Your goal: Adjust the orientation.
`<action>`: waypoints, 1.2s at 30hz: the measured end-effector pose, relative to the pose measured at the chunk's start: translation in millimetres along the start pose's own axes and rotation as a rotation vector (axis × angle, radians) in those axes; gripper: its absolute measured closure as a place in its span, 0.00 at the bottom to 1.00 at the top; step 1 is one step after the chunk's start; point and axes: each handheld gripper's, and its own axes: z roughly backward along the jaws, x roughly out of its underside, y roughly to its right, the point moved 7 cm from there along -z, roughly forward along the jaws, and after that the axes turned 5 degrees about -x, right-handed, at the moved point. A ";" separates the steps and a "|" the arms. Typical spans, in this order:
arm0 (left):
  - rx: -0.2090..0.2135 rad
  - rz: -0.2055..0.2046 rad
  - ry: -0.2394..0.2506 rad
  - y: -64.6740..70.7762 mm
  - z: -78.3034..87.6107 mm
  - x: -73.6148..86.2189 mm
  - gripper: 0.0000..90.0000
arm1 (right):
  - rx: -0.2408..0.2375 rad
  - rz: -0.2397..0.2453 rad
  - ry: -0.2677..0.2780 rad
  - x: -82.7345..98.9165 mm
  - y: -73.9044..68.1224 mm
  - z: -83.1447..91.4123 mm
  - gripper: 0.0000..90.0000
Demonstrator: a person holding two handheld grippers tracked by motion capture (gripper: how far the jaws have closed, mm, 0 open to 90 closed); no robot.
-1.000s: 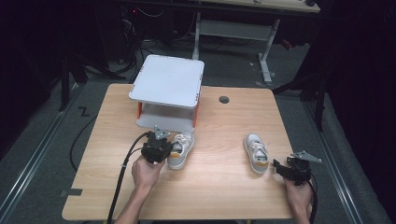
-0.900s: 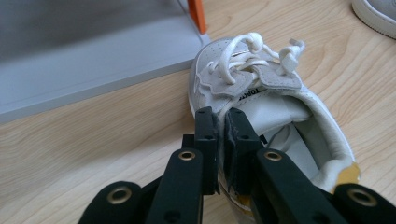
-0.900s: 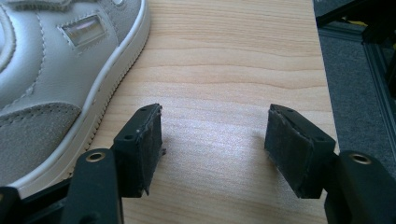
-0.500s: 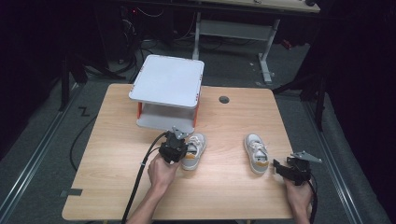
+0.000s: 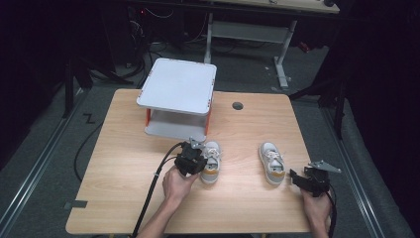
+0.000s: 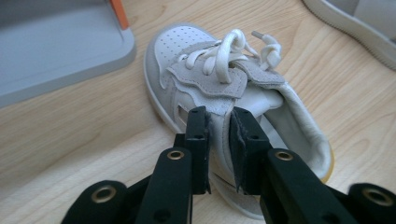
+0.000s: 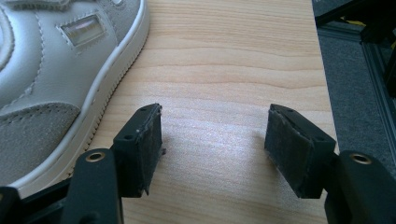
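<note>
Wooden table (image 5: 124, 198), dark room, left claw (image 6: 219, 140) easing off shoe (image 6: 205, 79), right claw (image 7: 212, 144) apart.

Table (image 5: 124, 198): bare wood along the left side and the whole near edge; open passage there.
Two-tier rack (image 5: 177, 91): stands at the far left-centre; blocks the far side of the left shoe (image 5: 211, 162), which lies just in front of it.
Gap between left shoe and right shoe (image 5: 272, 162): open wood, free lane to the far edge.
Right gripper (image 7: 212, 135): bare wood between its spread jaws; right shoe just beside its left jaw.
Far right corner: bare.
</note>
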 end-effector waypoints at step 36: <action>-0.073 0.122 0.207 -63.2 54.9 5.1 0.51 | 0.000 0.009 -0.001 -0.2 -0.3 -0.4 0.40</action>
